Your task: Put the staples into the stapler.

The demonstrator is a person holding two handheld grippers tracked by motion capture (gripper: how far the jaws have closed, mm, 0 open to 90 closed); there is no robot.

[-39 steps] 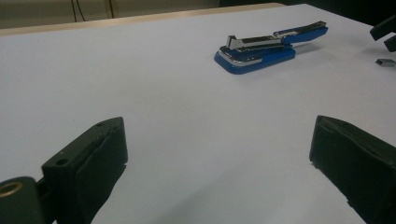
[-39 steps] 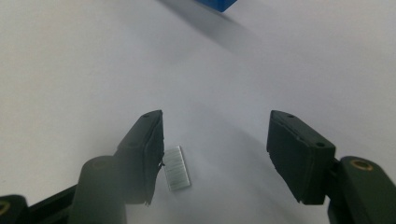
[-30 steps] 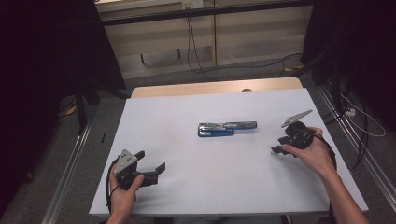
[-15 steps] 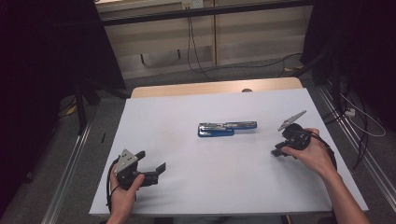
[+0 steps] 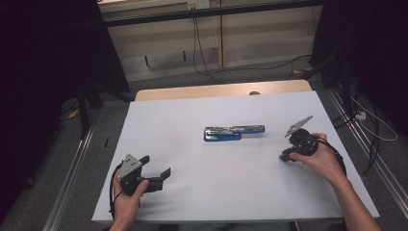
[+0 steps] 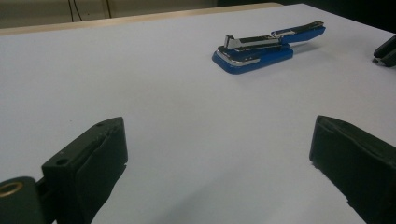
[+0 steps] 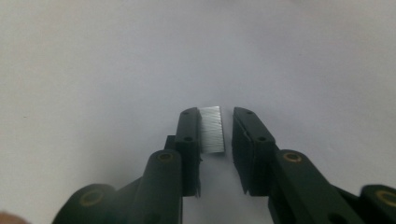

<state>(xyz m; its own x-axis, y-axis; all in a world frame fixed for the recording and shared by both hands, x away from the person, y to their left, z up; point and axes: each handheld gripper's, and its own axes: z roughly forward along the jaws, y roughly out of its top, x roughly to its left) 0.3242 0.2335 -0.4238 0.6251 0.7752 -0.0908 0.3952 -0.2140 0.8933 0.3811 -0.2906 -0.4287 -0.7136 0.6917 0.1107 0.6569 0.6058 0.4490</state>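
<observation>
A blue stapler (image 5: 233,132) (image 6: 266,46) lies swung open flat near the middle of the white table (image 5: 192,110). My right gripper (image 5: 286,156) (image 7: 217,112) points down at the table by its right side. Its jaws have just been closing around a short silver strip of staples (image 7: 212,133). The strip lies against the left pad, with a narrow gap to the right pad. My left gripper (image 5: 156,166) (image 6: 219,154) rests near the front left, jaws wide open with bare table between them. The right gripper's tip (image 6: 385,51) also appears far off in the left gripper view.
A wooden strip (image 5: 221,90) borders the table's far edge. Metal rails (image 5: 72,163) run along both sides of the table. Cables (image 5: 370,120) trail on the floor at the right and behind.
The right gripper's jaws have narrowed while the hand stayed where it was. The left gripper and the stapler have not moved.
</observation>
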